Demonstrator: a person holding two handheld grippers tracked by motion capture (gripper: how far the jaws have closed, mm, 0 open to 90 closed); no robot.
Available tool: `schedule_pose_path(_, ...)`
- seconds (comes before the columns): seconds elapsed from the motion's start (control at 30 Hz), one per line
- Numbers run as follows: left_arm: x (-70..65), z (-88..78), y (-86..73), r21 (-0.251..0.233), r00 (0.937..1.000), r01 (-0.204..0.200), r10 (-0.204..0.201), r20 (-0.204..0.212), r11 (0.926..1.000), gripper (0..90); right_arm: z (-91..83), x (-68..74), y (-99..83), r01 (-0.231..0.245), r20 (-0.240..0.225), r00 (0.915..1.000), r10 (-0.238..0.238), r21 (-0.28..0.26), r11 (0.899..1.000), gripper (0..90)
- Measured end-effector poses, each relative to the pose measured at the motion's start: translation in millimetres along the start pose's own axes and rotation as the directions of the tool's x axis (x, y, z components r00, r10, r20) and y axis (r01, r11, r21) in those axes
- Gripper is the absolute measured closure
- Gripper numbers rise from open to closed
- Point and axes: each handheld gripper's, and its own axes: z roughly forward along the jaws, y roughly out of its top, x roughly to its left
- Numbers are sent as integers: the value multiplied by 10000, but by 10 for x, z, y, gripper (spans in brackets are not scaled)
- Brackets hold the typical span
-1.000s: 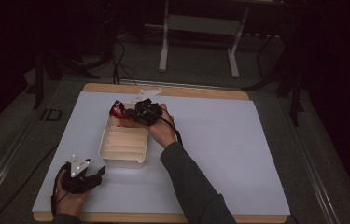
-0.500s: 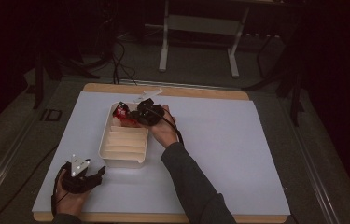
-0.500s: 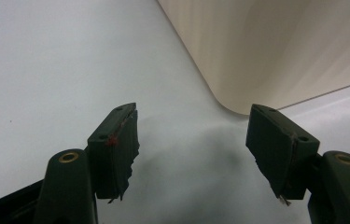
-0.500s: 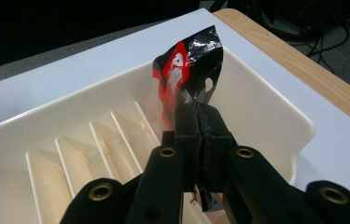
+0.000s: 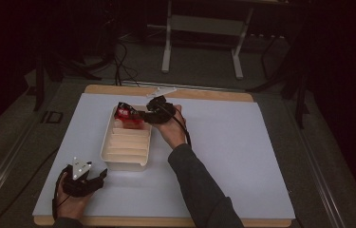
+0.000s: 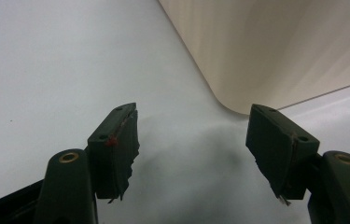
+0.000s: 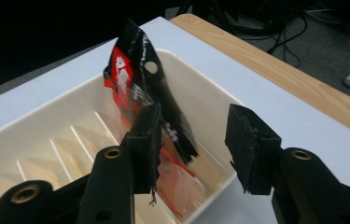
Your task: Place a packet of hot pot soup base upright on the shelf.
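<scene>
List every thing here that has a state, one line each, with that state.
Left hand-held gripper: open, holding nothing, low over the white mat beside the tray's near corner.
Right hand-held gripper: open, at the tray's far end, packet beside one jaw.
Packet: red and black, standing tilted in the tray's end compartment.
Tray: upright on the mat, other compartments look empty.

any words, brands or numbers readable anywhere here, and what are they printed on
None can be read for sure.
Red and black packet in the white divided tray: large white characters on the red panel, too blurred to read.
Same packet in the high view: a white mark, too small to read.
</scene>
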Motion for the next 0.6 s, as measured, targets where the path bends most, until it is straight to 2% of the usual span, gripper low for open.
schedule_pose_path(0.33, 1, 0, 0, 7, 10000, 10, -10, -16, 10000, 344, -217, -147, -43, -101, 138, 9999, 102, -59, 9999, 550)
schedule_pose_path(0.6, 2, 4, 1, 47, 10000, 19, -19, -35, 10000, 344, -477, -292, -72, -320, 264, 9991, 323, -147, 9994, 545)
